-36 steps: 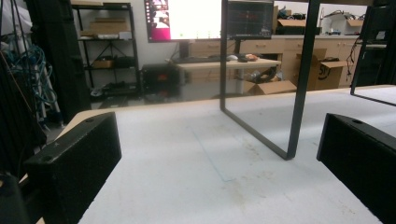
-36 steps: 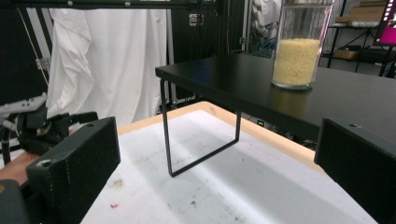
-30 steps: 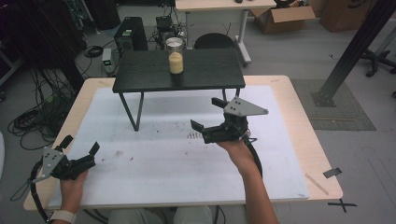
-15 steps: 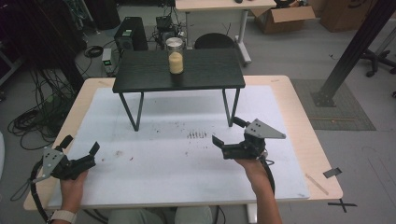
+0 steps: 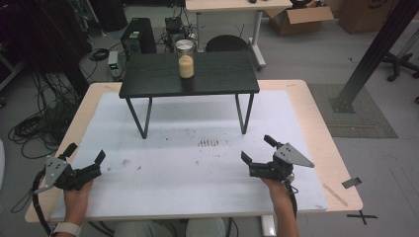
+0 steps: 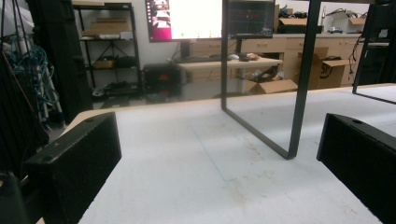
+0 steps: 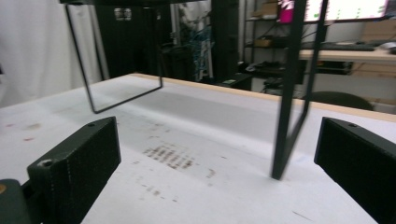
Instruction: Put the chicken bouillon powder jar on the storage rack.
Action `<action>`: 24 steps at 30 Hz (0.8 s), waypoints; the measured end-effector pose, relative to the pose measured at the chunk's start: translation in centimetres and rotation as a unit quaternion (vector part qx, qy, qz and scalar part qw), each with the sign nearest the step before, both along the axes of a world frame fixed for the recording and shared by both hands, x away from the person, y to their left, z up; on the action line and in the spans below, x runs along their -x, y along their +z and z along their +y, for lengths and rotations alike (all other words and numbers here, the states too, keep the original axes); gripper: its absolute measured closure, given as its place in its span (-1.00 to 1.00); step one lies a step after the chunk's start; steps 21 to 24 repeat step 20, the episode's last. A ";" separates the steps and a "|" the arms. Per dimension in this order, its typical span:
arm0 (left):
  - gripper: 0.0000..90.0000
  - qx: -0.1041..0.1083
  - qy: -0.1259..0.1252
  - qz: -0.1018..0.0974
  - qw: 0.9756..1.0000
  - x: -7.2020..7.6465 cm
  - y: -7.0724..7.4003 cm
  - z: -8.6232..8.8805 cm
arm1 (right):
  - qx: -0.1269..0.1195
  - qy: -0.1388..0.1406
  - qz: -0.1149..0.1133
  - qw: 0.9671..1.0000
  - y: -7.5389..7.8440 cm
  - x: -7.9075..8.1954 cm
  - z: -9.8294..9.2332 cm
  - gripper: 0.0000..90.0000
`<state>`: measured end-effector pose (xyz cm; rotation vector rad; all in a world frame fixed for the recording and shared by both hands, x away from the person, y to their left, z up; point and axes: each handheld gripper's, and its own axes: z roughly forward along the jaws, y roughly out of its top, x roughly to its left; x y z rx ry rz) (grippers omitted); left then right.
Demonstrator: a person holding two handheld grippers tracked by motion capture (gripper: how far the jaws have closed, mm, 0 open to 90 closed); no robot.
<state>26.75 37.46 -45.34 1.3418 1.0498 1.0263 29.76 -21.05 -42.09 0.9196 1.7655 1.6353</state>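
A glass jar point(image 5: 186, 59) with a yellowish filling and a metal lid stands on a small black table point(image 5: 148, 79) at the far side of the white mat point(image 5: 197, 197). My left gripper point(image 5: 86, 153) rests low at the mat's near left corner, open, nothing between its jaws. My right gripper point(image 5: 257, 148) sits at the near right, open and empty, pointing left and away. In the left gripper view the left gripper point(image 6: 219, 154) faces a black leg frame point(image 6: 299, 93). In the right gripper view the right gripper point(image 7: 215, 158) faces another leg point(image 7: 287, 107).
The mat lies on a wooden tabletop point(image 5: 321, 118) and carries small brown stains point(image 5: 208, 143) near the middle. Beyond the table stand a black chair point(image 5: 226, 43), computer cases point(image 5: 136, 34), cables and cardboard boxes point(image 5: 301, 17). A black post point(image 5: 375, 49) rises at the right.
My right gripper has drawn back from near the small table's right legs toward the near right of the mat and come down lower. The left gripper has stayed put.
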 end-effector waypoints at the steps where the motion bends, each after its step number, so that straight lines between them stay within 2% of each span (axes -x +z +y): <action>1: -0.99 0.000 0.000 0.000 1.000 0.0 0.0 0.0 | -0.001 -0.006 -0.003 1.000 -0.3 0.1 -0.2 -1.00; 4: -0.99 -0.001 0.000 0.000 1.000 0.0 0.0 0.0 | -0.001 -0.023 -0.012 1.000 -1.0 0.3 -0.7 -1.00; 14: -1.00 0.000 0.001 0.000 1.000 0.0 0.0 0.0 | 0.006 -0.043 -0.016 0.999 -2.8 0.8 -0.9 -0.99; 20: -1.00 0.000 0.001 -0.002 1.000 0.0 0.0 0.0 | 0.005 -0.059 -0.041 0.997 -3.0 1.4 -0.9 -0.98; 24: -1.00 0.000 0.001 -0.002 1.000 0.0 0.0 0.0 | 0.005 -0.059 -0.041 0.997 -3.0 1.4 -0.9 -0.98</action>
